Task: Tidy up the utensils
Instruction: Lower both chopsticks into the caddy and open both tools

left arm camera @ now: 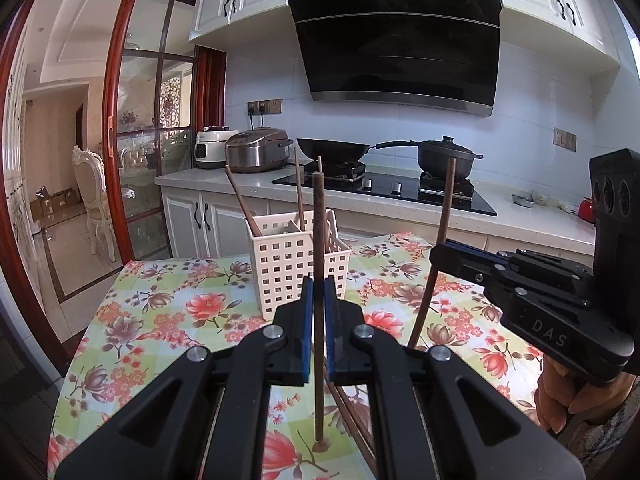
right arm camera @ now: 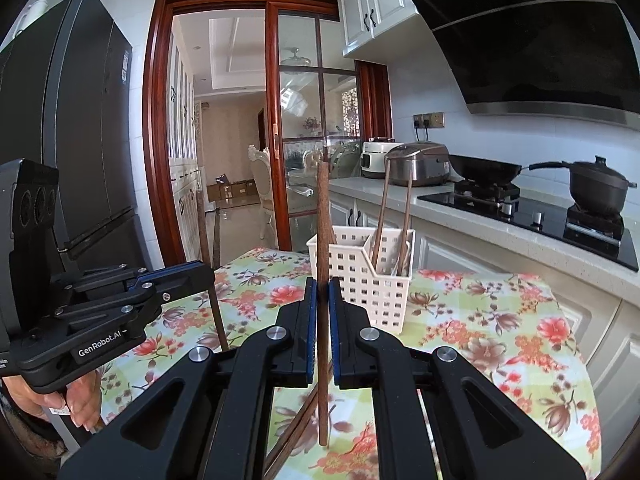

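Both grippers up over the flowered tablecloth, each with a dark wooden chopstick pinched upright between its blue pads. The left gripper is clamped tight on its chopstick, which stands near vertical with its lower tip down at the cloth close to the camera. Across to the side, the right gripper is closed on the second chopstick, that one leaning a little. From the right wrist view the same story: the right gripper is squeezed on its chopstick, and the left gripper sits off to the side, closed on its own stick, a person's hand wrapped round its handle. Beyond both, the white slotted utensil basket stands on the table, already holding several chopsticks that lean against its walls. More brown chopsticks lie flat on the cloth beneath the grippers, partly hidden by the black arms
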The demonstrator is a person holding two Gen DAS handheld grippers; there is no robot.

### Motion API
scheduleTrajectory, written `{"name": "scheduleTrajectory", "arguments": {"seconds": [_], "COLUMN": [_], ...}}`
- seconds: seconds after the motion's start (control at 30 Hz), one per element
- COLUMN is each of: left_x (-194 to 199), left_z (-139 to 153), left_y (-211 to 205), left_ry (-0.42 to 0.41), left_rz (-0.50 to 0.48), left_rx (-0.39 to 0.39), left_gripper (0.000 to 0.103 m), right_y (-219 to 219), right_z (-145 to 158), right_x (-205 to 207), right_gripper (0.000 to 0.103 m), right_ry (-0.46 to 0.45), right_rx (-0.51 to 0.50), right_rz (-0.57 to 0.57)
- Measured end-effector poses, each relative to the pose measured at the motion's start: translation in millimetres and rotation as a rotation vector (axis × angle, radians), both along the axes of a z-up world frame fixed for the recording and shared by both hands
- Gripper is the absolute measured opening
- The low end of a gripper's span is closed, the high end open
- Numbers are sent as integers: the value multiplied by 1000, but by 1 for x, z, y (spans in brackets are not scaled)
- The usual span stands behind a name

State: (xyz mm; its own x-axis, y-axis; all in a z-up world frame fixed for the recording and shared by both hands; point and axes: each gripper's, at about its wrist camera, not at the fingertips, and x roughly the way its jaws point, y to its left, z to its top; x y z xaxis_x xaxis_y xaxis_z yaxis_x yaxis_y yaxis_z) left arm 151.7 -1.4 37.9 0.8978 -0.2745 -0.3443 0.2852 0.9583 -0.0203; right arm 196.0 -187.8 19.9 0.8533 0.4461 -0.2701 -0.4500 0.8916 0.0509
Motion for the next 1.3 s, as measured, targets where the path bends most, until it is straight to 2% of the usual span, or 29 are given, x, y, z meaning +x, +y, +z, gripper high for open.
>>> {"name": "scheduleTrajectory", "arguments": {"seconds": [0.2, 0.53, 0.7, 0.87, 1.03, 1.17, 1.3], "left_x": [25, 69, 105, 140, 178, 204, 224], "left_z": [20, 77, 111, 133, 139, 137, 127], "left_y": [3, -5, -4, -3, 1, 5, 8], "left_ry": [-17, -105, -137, -151, -141, -123, -94], "left_rz": [4, 7, 21, 45, 69, 81, 84], "left_rx": [-5, 12, 4, 15, 19, 6, -15], "left_gripper": [5, 5, 5, 5, 5, 5, 5], "right_y": [-4, -2, -5, -4, -1, 2, 10], "right_z": [24, 70, 93, 112, 116, 109, 96], "right_x": [29, 85, 121, 154, 184, 204, 217], "right_gripper": [6, 6, 6, 6, 6, 6, 6], "right_ry": [-23, -55, -60, -72, -53, -23, 4], "right_rx": [15, -4, 8, -6, -9, 8, -18], "right_rz": [-4, -36, -57, -77, -85, -76, -64]}}
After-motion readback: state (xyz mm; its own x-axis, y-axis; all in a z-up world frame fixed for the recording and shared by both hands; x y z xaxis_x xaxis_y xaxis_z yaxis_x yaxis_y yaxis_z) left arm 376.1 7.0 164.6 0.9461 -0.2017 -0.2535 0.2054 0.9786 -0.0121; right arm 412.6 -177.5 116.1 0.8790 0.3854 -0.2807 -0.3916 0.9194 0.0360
